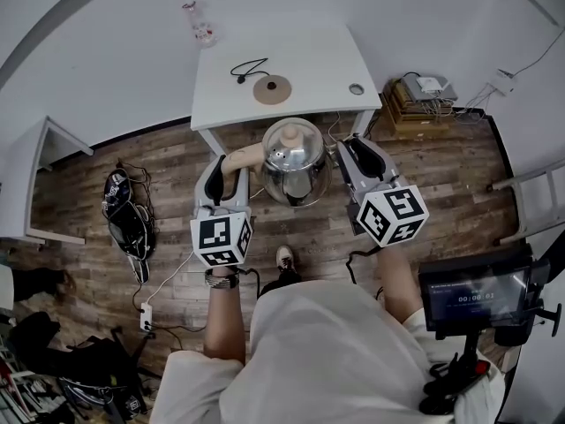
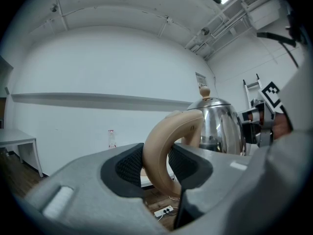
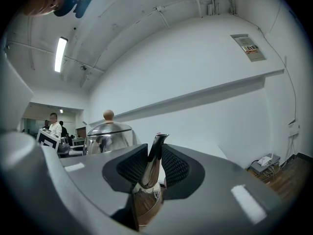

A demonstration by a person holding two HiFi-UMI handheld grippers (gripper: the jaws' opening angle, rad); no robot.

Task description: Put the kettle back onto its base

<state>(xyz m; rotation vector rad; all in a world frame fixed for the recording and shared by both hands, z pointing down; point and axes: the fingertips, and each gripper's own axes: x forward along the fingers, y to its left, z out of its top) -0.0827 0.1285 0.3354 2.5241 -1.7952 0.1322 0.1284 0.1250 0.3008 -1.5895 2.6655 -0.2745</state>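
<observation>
A shiny steel kettle point(image 1: 294, 161) with a wooden knob on its lid hangs in the air in front of the white table point(image 1: 309, 69), between my two grippers. My left gripper point(image 1: 228, 171) is shut on the kettle's tan curved handle point(image 2: 168, 151). On the other side, my right gripper point(image 1: 350, 159) is shut on the steel spout point(image 3: 151, 163). The round brown base point(image 1: 271, 88) lies on the table beyond the kettle, with a black cord point(image 1: 247, 67) coiled beside it.
A small round fitting point(image 1: 356, 88) sits at the table's right corner. A clear bottle point(image 1: 199, 22) stands on the floor behind the table. Black bags and cables point(image 1: 128, 215) lie on the wooden floor at left; a stack of boxes point(image 1: 419, 102) is at right.
</observation>
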